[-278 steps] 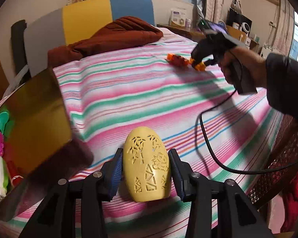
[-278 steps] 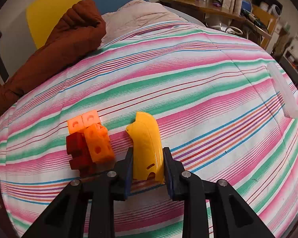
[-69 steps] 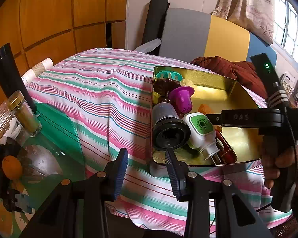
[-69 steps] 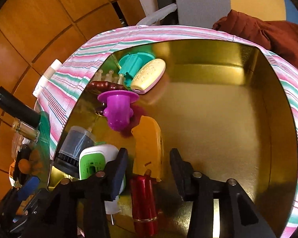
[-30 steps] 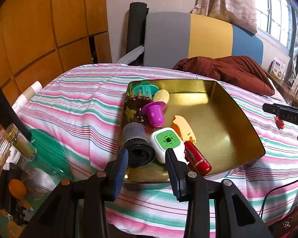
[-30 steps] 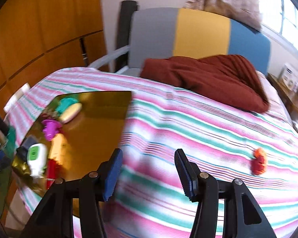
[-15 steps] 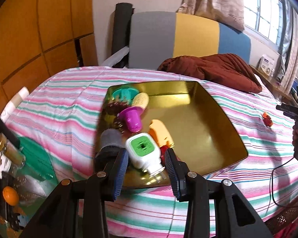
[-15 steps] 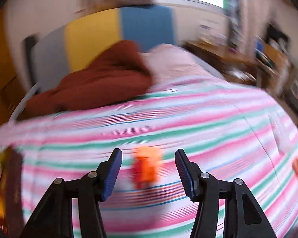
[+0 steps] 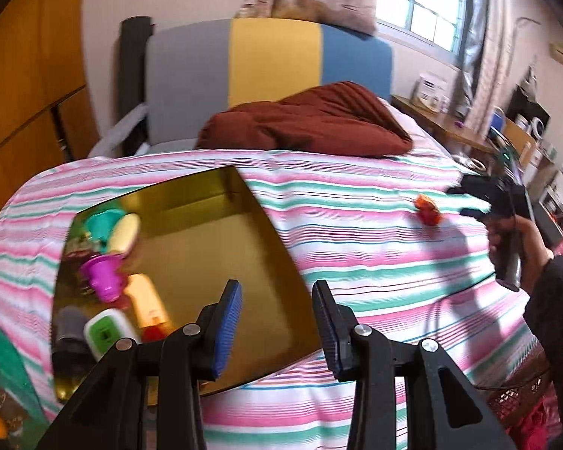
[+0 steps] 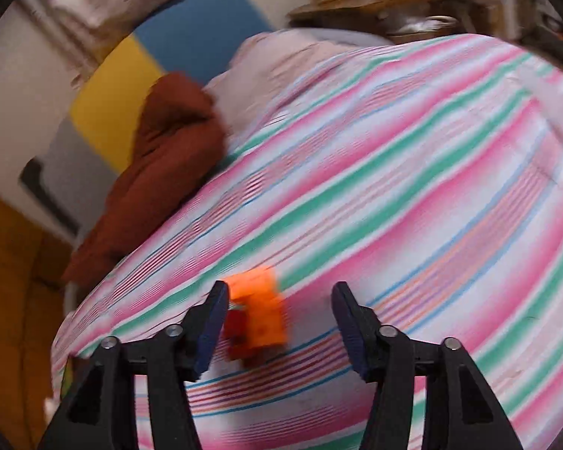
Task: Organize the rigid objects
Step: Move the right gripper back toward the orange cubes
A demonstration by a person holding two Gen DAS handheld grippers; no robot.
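On the bed, my right claw [image 10: 277, 328] is opening around the orange block cluster [image 10: 257, 318], which sits at nine o'clock between the pads. I should centre it before closing. My left claw [image 9: 276, 328] hangs empty, narrowly apart.

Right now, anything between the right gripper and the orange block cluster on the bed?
Nothing visible. The right gripper is opening with the orange block cluster already between its jaws, close to the left finger; only striped bedspread lies around it.
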